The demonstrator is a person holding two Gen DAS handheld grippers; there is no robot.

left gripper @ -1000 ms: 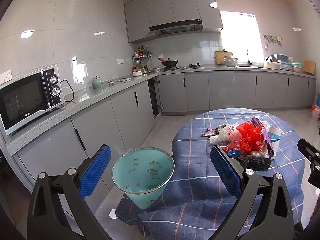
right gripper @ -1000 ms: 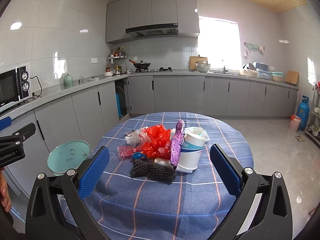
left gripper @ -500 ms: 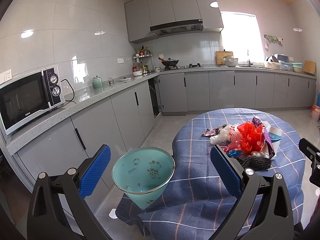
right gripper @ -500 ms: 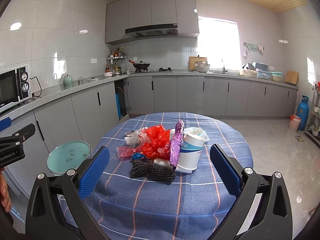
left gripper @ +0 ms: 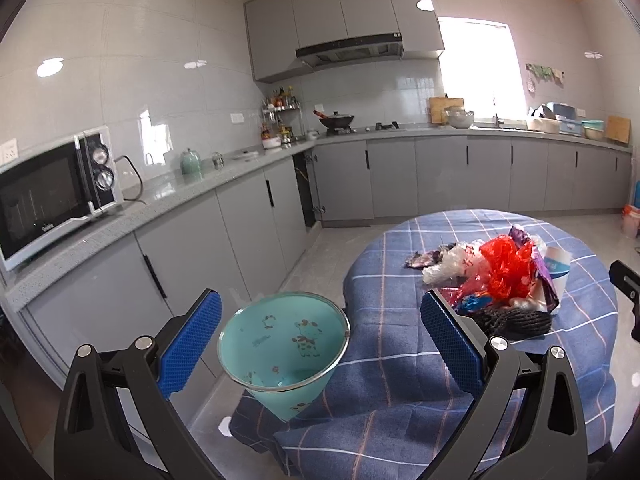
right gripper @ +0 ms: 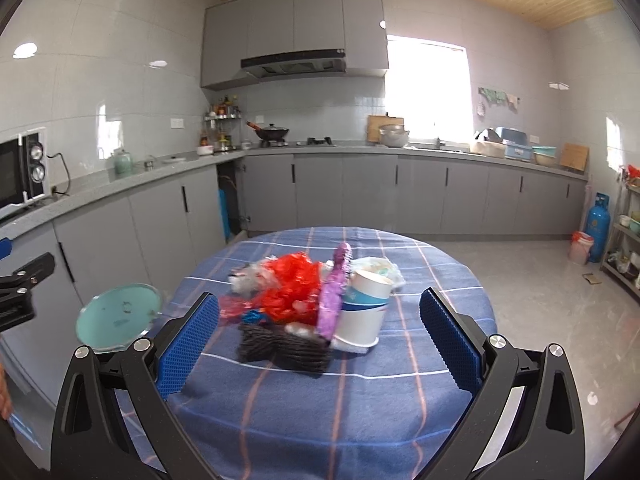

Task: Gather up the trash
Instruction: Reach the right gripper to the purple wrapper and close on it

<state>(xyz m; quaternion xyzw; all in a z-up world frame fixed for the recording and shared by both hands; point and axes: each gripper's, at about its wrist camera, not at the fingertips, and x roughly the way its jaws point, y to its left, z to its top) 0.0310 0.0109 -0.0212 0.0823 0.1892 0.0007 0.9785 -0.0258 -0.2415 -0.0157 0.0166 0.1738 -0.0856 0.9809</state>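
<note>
The right gripper hangs with its blue pads spread wide and nothing between them, above the near edge of the round table. Just ahead sits the trash pile near the table's middle: red plastic bag, purple wrapper, paper cup and a dark knitted piece, all touching. Bare checked cloth rings the pile out to the rim. The left gripper is likewise wide apart and empty, above the teal bin, which stands on the floor against the table's left edge, between it and the grey cabinets.
</note>
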